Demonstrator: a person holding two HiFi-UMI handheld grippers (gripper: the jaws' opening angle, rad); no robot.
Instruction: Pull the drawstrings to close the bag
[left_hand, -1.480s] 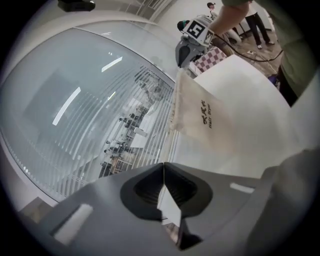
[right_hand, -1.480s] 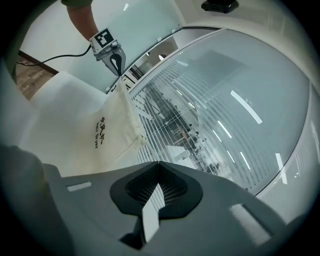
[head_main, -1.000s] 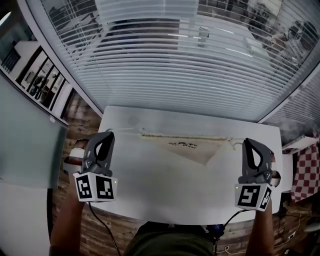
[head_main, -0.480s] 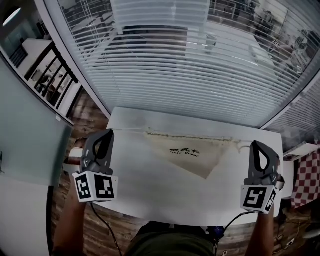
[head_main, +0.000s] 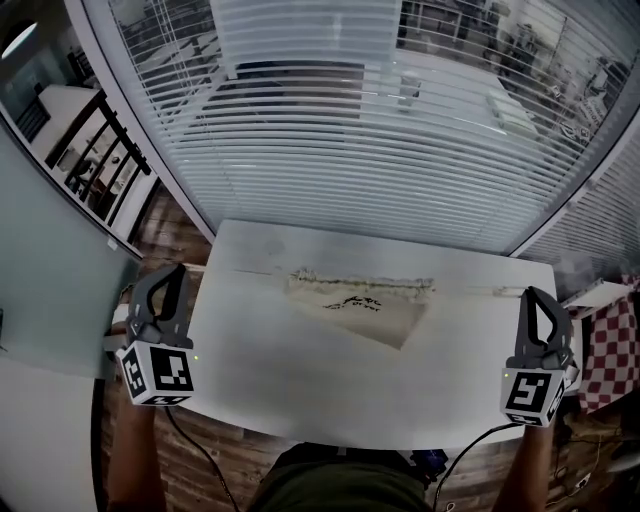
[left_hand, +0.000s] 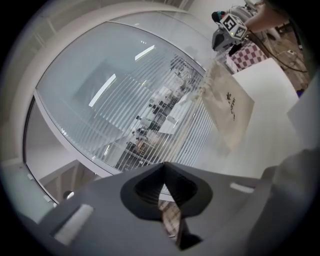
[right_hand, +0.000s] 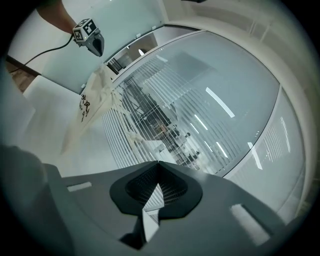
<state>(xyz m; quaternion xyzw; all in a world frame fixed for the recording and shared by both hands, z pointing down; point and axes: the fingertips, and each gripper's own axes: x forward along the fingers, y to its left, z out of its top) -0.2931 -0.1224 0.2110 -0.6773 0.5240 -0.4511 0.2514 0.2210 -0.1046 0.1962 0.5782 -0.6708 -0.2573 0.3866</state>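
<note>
Drawstring bag (head_main: 360, 312): stretching across centre frame over the white table (head_main: 300, 390), puckered mouth edge facing the window blinds (head_main: 330, 130).
Left gripper (head_main: 168, 270): hovering at the table's left edge, jaws pressed together, pinching the left cord (head_main: 245, 270).
Right gripper (head_main: 540, 293): hovering at the right edge, jaws pressed together, pinching the right cord (head_main: 480, 292), which is running taut.

I see a white table (head_main: 330, 395); window blinds (head_main: 330, 130) hang beyond its far edge, a red-checked cloth (head_main: 612, 348) sits off its right end, and wooden floor (head_main: 165, 222) shows to its left.
</note>
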